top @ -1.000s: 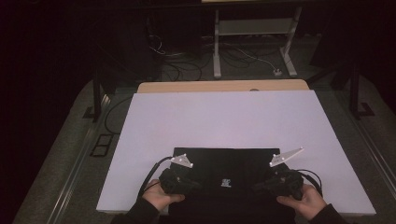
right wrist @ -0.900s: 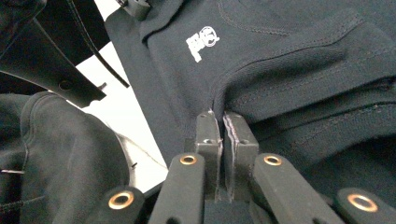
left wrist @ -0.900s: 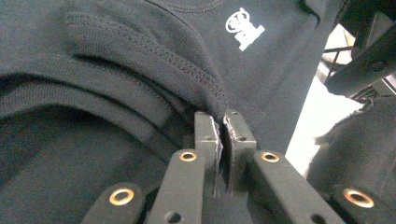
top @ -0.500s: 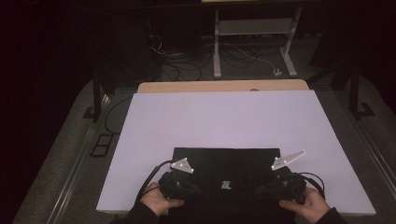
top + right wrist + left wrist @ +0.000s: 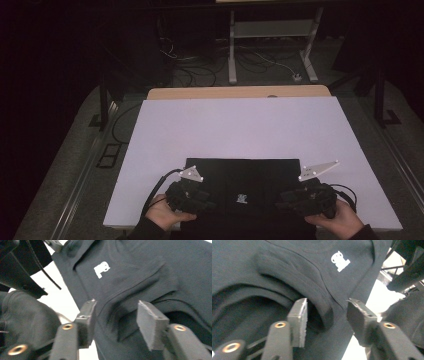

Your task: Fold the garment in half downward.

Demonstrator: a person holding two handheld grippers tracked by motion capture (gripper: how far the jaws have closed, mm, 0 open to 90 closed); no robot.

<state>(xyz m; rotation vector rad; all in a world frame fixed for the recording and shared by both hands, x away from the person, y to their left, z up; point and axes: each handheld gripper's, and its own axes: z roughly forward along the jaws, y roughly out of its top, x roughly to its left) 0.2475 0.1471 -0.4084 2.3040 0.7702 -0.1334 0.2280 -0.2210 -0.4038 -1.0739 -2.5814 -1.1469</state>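
No readable text anywhere: just a small white printed logo (image 5: 340, 261) on the black garment (image 5: 240, 175), too blurred and blocky to make out as letters.

white table top (image 5: 240, 130), floor cables (image 5: 200, 75), metal stand (image 5: 272, 30)

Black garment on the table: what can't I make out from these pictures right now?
- Near edge of the black garment: high view, cut off by the frame's bottom and covered by the left gripper and right gripper.
- White logo: too small in the high view, blurred in the gripper views.
- Garment type and full outline: close gripper views crop it.
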